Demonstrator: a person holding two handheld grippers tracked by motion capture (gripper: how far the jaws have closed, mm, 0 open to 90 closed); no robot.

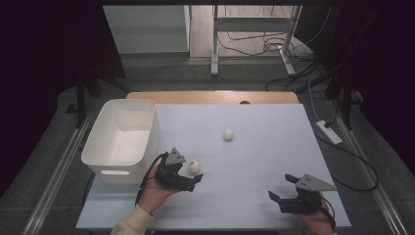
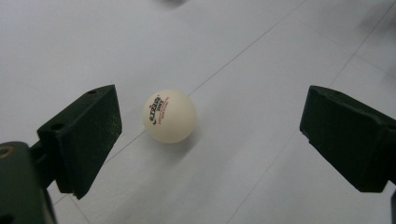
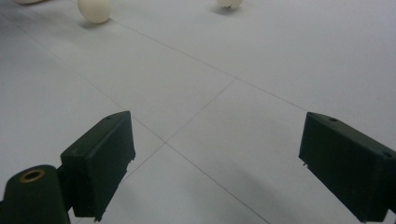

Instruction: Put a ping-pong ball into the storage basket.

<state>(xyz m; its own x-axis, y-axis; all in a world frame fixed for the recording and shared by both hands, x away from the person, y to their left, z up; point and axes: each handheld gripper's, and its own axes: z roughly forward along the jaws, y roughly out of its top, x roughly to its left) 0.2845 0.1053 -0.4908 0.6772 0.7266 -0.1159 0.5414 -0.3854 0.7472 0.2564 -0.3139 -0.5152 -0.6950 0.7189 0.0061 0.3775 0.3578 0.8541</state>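
Two white ping-pong balls lie on the pale table (image 1: 259,161). One ball (image 1: 195,167) sits just ahead of my left gripper (image 1: 192,172), which is open. In the left gripper view this printed ball (image 2: 169,115) rests on the table between the wide-apart jaws of the left gripper (image 2: 210,135), closer to the left one, touching neither. The second ball (image 1: 228,133) lies farther back at mid-table. My right gripper (image 1: 283,187) is open near the front right edge, holding nothing. The right gripper (image 3: 215,163) faces bare table, with the near ball (image 3: 95,10) and far ball (image 3: 229,3) beyond.
A white plastic bin (image 1: 122,139) stands at the table's left side, next to my left hand, and looks empty. A wooden strip (image 1: 213,96) runs along the far edge. Cables and a power strip (image 1: 329,131) lie on the floor to the right.
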